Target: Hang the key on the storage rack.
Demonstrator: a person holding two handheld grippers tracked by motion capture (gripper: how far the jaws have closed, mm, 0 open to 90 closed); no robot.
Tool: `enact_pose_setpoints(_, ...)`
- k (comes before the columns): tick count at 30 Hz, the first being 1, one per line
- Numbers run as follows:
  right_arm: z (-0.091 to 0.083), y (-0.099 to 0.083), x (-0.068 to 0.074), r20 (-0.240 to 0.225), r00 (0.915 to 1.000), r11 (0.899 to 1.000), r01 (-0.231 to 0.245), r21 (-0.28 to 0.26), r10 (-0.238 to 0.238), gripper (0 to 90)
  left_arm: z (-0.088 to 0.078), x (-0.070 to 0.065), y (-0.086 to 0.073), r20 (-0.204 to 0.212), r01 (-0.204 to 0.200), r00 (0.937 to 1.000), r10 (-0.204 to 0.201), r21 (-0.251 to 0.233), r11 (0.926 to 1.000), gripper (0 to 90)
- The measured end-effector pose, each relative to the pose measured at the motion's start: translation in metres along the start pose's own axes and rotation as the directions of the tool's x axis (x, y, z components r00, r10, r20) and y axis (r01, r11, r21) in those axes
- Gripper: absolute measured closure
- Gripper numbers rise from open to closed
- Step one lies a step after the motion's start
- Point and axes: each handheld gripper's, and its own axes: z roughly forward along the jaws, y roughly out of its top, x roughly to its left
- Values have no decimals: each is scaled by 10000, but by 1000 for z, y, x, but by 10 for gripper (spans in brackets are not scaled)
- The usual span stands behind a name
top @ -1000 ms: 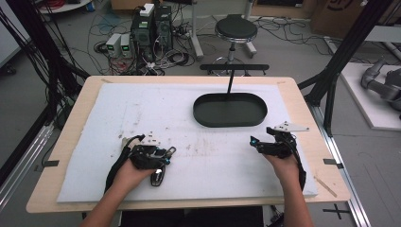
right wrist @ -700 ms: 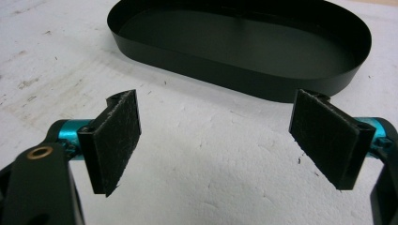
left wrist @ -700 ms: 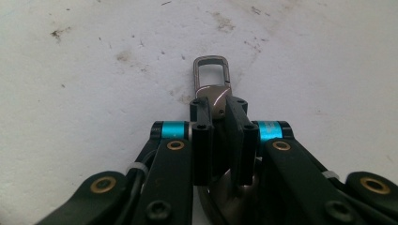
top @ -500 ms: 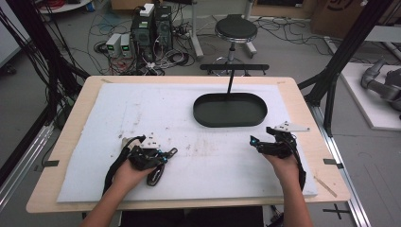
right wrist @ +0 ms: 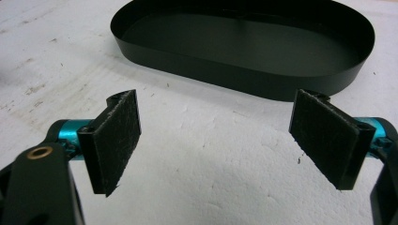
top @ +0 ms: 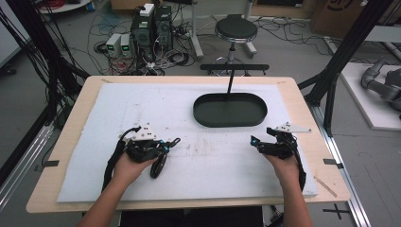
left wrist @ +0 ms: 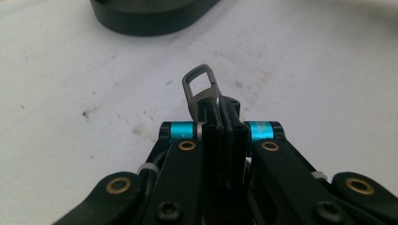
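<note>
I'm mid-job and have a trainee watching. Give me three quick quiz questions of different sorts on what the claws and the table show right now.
1. True or false: the left claw is shut on a metal clip.
2. How do the right claw jaws stand: A open with nothing between them, B shut, C shut on the clip?
3. What dark, oval thing lies on the white mat beyond both claws?

Key: 1 true. 2 A. 3 the black oval tray, with nothing in it.
</note>
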Motion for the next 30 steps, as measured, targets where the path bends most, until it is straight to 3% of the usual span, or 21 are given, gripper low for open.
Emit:
enact_pose_setpoints(6, -1, 0, 1, -43, 10000, 10000, 2, -59, -2, 174, 0, 7, 21, -10, -4, 10000, 3, -566, 9984, 878)
enact_pose_setpoints(10, 0, 0, 1, -65, 10000, 10000, 42, -32, -42, 174, 2, 10, 40, -254, -217, 9995, 202, -605, 9979, 878)
enact_pose_setpoints(24, 5, 0, 3, -226, 9996, 9998, 169, 115, -166, 174, 20, 19, 101, -434, -772, 9964, 730, -1031, 9917, 879)
enact_pose_setpoints(30, 5, 0, 4, -295, 9994, 9998, 157, 104, -154, 174, 29, 32, 120, -46, -516, 9987, 514, -1055, 9931, 878)
